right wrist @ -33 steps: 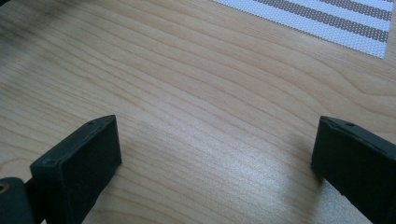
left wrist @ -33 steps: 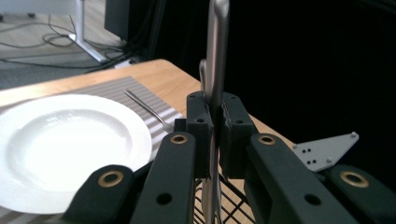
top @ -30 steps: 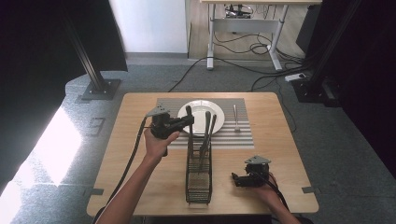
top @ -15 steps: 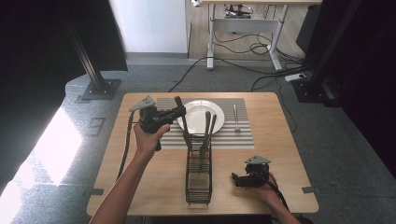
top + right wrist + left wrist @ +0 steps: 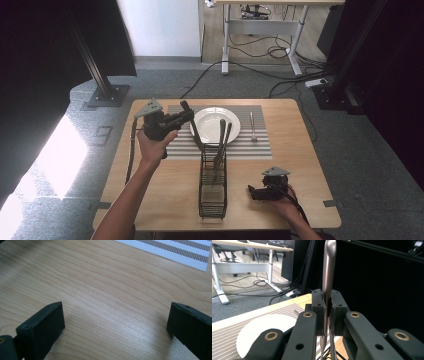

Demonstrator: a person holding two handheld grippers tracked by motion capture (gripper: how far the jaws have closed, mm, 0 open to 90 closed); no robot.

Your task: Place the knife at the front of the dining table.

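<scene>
From the high view I see my left gripper (image 5: 186, 113) raised over the near-left edge of the round white plate (image 5: 216, 124), which sits on the grey striped placemat (image 5: 260, 146) on the pale wooden table (image 5: 165, 185). In the left gripper view its two black jaws are closed tight on a slim dark metal utensil handle (image 5: 328, 272): the handle passes straight between the pads, its rounded end rising well above them and the rest of the shaft running down below them and out of sight, so I cannot tell what kind of utensil it is. Beyond those jaws, to their right and lower, stands the black wire cutlery caddy (image 5: 213, 187), with two more dark utensils (image 5: 220, 145) leaning upright in its far end. A small silver fork (image 5: 253, 126) lies on the mat past the plate. My right gripper (image 5: 252, 192) rests low on the table beside the caddy; in the right gripper view its jaws stand wide apart over bare wood, with nothing between them.
</scene>
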